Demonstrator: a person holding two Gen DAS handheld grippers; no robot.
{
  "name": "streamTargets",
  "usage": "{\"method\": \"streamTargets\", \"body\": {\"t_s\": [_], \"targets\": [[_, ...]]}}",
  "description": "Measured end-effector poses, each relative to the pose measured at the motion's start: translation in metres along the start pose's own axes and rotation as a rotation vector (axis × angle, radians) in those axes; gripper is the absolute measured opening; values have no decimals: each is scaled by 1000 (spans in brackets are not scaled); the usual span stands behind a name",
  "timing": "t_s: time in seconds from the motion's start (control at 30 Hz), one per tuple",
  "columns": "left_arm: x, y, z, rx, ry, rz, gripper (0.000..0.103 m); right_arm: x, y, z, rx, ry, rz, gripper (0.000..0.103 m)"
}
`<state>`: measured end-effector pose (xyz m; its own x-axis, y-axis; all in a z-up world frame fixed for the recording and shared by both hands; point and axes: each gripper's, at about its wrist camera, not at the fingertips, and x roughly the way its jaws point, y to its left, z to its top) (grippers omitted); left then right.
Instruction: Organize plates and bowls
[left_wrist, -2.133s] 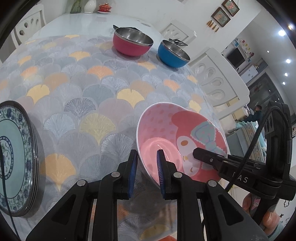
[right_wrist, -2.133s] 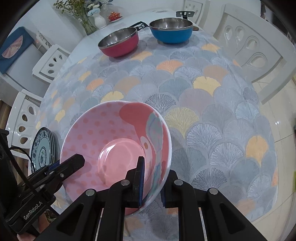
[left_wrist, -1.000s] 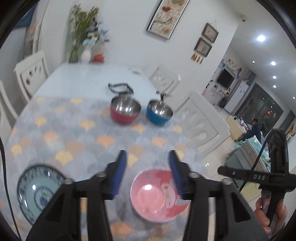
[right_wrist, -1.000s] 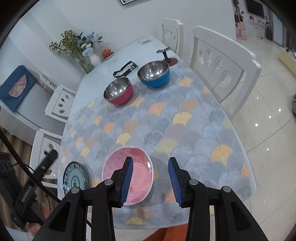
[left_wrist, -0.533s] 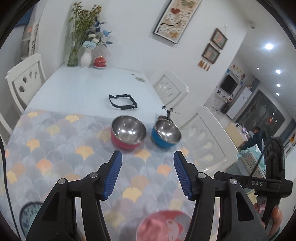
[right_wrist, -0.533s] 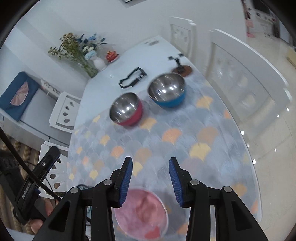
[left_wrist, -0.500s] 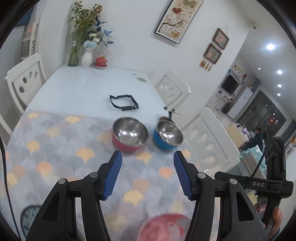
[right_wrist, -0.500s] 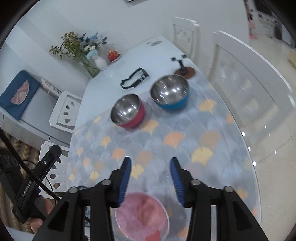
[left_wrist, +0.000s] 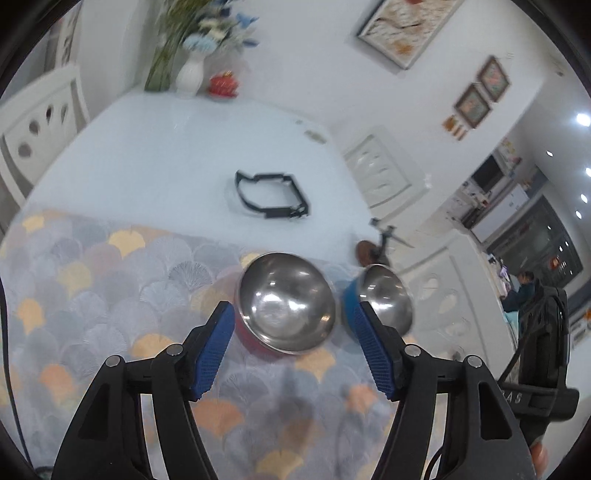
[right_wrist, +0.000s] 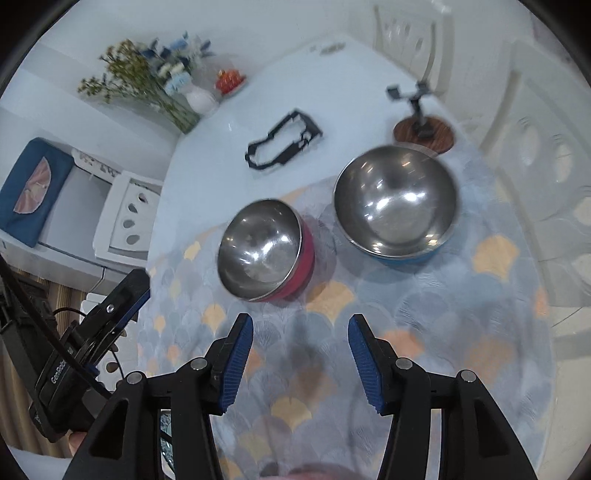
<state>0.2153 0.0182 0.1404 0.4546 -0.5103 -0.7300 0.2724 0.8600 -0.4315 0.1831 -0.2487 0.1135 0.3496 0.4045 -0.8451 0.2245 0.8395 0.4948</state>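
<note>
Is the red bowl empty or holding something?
Empty. The red bowl sits upright on the tablecloth, its bare steel interior showing only reflections.

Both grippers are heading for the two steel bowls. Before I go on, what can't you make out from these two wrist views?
- Pink bowl: right wrist view, only a sliver, cut off by the bottom edge.
- Patterned plate: right wrist view, glimpsed through a gap in the gripper body.
- Blue bowl: left wrist view, motion-blurred; outer wall partly behind the right-hand finger.
- Red bowl: base not visible in either view.
- Red item by the vase: too small and blurred.
</note>
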Motion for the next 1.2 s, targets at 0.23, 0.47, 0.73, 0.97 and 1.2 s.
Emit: {"method": "streamTargets", "body": {"t_s": [0.23, 0.47, 0.73, 0.97, 1.2], "targets": [[69, 37, 5, -104, 153, 16, 39, 70, -3, 35, 20, 84, 9, 52], [99, 53, 3, -139, 188, 18, 36, 115, -6, 45, 17, 134, 13, 47], [127, 50, -3, -113, 246, 7, 17, 136, -9, 41, 36, 166, 44, 24], [111, 41, -5, -66, 215, 4, 17, 123, 5, 31, -30, 149, -13, 23], [63, 23, -14, -34, 163, -27, 17, 72, 23, 11, -77, 100, -2, 23]]}}
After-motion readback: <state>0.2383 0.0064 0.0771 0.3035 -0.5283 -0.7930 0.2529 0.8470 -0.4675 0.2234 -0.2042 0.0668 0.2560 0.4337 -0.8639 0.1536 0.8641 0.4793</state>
